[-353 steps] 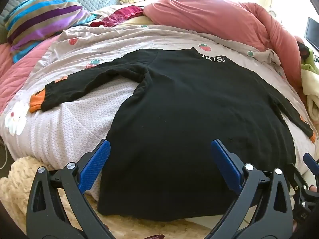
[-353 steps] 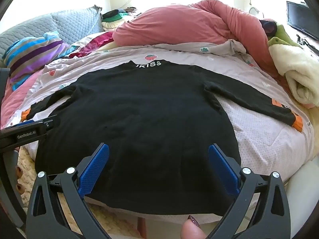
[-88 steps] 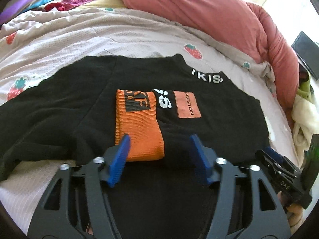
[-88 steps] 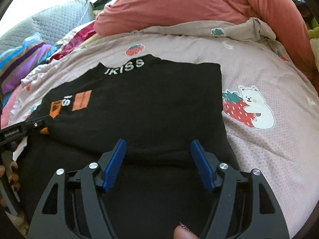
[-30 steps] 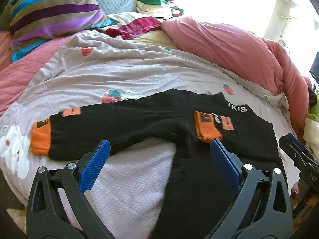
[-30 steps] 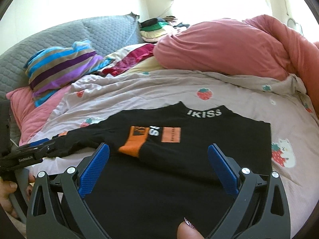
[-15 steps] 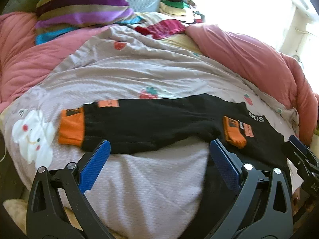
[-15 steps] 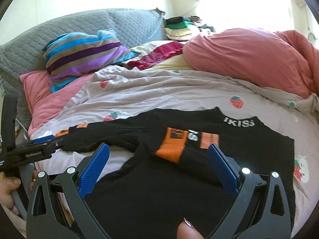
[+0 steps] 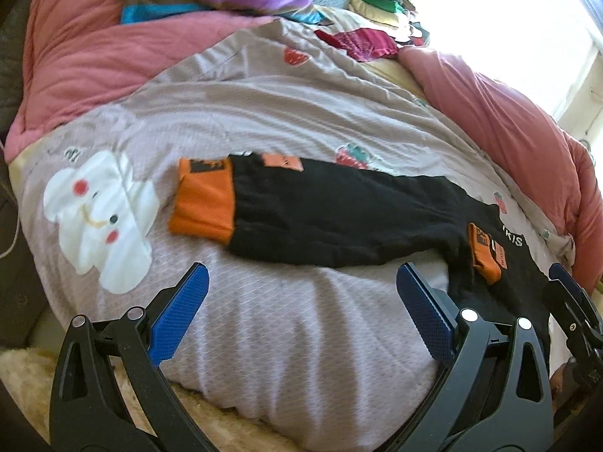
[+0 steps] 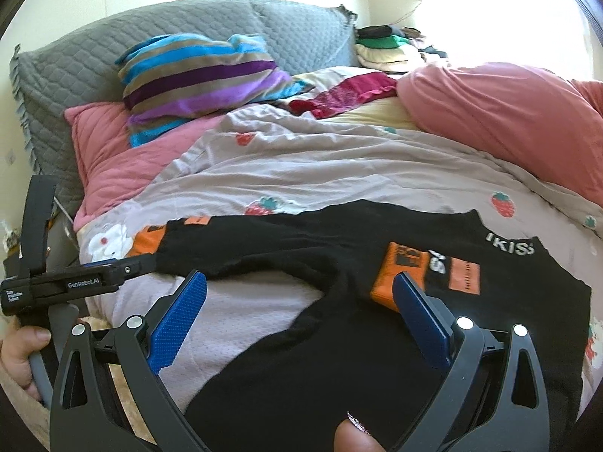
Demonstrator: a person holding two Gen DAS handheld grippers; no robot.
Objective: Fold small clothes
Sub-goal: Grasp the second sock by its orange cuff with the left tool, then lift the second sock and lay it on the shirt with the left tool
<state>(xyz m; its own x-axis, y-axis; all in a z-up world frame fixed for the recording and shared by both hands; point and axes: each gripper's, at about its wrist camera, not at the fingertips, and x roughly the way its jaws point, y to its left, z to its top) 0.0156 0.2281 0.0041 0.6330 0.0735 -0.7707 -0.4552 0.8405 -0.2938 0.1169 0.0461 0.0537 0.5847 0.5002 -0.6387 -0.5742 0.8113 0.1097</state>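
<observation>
1. Black sweater (image 10: 377,358) lies flat on the grey-pink quilt (image 9: 301,113), collar away from the camera. One sleeve is already folded across the chest, its orange cuff (image 10: 399,275) on the body. The other sleeve (image 9: 339,211) is stretched out sideways, its orange cuff (image 9: 205,203) beside the white cloud print (image 9: 98,214).
2. Left gripper (image 9: 301,320) is wide open, holds nothing, hovers near the outstretched sleeve, not touching.
3. Right gripper (image 10: 301,320) is also fully spread and empty, above the sweater body.
4. Risk: a grab at the cuff could pinch quilt too (soft, puffy, wrinkled surface), lifting the bedding and shifting the sweater.
5. Risk: thick, fuzzy knit is limp; a one-point pull may drag the shoulder and bunch the armpit (already creased there).
6. Risk: the folded cuff rests loose, so a tug on the body could slide it off.
7. Textures: ribbed orange cuffs, matte knit, dimpled quilt weave.
</observation>
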